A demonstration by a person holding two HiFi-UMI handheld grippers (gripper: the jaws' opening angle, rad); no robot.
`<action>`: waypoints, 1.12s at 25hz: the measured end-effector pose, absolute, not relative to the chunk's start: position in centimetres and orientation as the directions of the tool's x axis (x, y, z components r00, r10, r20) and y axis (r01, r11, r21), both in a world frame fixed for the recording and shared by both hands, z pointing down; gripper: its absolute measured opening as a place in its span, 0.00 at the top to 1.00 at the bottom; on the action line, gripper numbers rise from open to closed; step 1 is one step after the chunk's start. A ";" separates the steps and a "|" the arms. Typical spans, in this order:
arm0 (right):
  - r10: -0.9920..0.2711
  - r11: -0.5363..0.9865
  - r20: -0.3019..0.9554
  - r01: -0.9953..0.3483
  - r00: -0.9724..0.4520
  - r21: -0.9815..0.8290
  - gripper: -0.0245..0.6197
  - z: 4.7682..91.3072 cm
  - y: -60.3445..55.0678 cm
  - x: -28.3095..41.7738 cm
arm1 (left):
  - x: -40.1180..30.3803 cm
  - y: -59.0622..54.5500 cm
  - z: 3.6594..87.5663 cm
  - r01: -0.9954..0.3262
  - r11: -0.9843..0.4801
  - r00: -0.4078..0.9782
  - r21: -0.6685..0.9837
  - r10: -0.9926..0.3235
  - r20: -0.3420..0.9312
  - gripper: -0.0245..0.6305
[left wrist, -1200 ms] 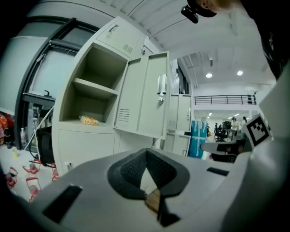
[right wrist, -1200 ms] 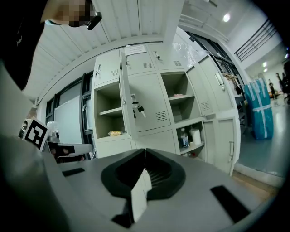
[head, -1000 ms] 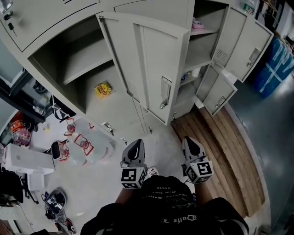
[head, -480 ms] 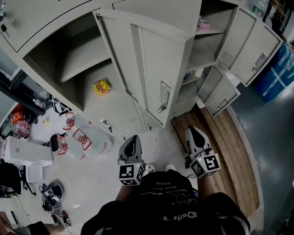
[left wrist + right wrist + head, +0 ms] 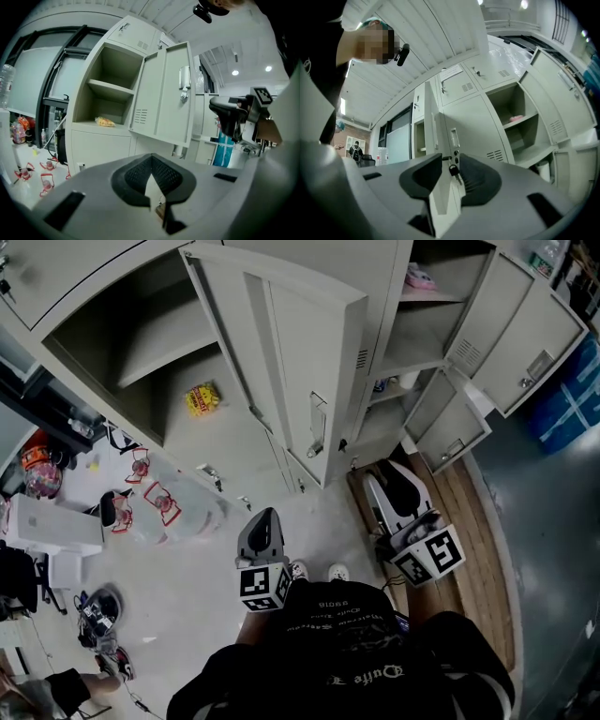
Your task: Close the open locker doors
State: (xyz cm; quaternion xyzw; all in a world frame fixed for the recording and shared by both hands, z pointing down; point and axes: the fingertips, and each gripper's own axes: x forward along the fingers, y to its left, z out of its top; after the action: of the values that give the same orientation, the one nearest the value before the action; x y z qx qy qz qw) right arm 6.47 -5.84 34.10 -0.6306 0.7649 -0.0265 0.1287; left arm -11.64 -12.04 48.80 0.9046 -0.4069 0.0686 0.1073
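Note:
A tall grey locker door (image 5: 300, 362) stands swung wide open in the head view, with a key (image 5: 454, 171) hanging from its lock. Behind it the open compartment (image 5: 141, 343) holds a yellow packet (image 5: 202, 399). Further right two more doors hang open, an upper door (image 5: 525, 334) and a lower door (image 5: 450, 432). My right gripper (image 5: 386, 474) is raised below the tall door's free edge; its jaws have just been opening and stand open with nothing between them. My left gripper (image 5: 264, 517) stays low and shut, apart from the lockers.
A wooden pallet (image 5: 478, 549) lies on the floor at the right. Plastic bags of bottles (image 5: 159, 507) and a white box (image 5: 47, 531) lie at the left. A pink thing (image 5: 419, 277) rests on the right locker's shelf. A blue wrapped stack (image 5: 572, 390) stands far right.
My right gripper has risen toward the tall door and its jaws have parted from shut to open. The left gripper has hardly moved.

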 end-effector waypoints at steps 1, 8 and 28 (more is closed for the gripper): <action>-0.966 0.226 -0.174 -0.954 -0.193 -0.197 0.79 33.5 -6.1 6.3 | -11.7 -11.9 48.9 -0.757 -0.639 0.652 0.138 -0.727 0.214 0.95; -0.903 0.411 -0.205 -0.898 -0.378 -0.155 0.80 30.3 -8.3 4.1 | -12.2 -11.0 49.1 -0.794 -0.594 0.606 0.128 -0.762 0.226 0.95; -0.789 0.613 -0.133 -0.781 -0.600 -0.116 0.79 30.2 -10.0 1.0 | -13.9 -9.5 49.9 -0.869 -0.486 0.492 0.091 -0.833 0.251 0.95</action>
State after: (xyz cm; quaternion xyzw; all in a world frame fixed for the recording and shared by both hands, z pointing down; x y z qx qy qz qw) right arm 1.00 -9.98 30.23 -0.4392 0.8940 -0.0229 0.0858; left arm -13.90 -9.49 49.94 0.8575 -0.4964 0.0868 0.1033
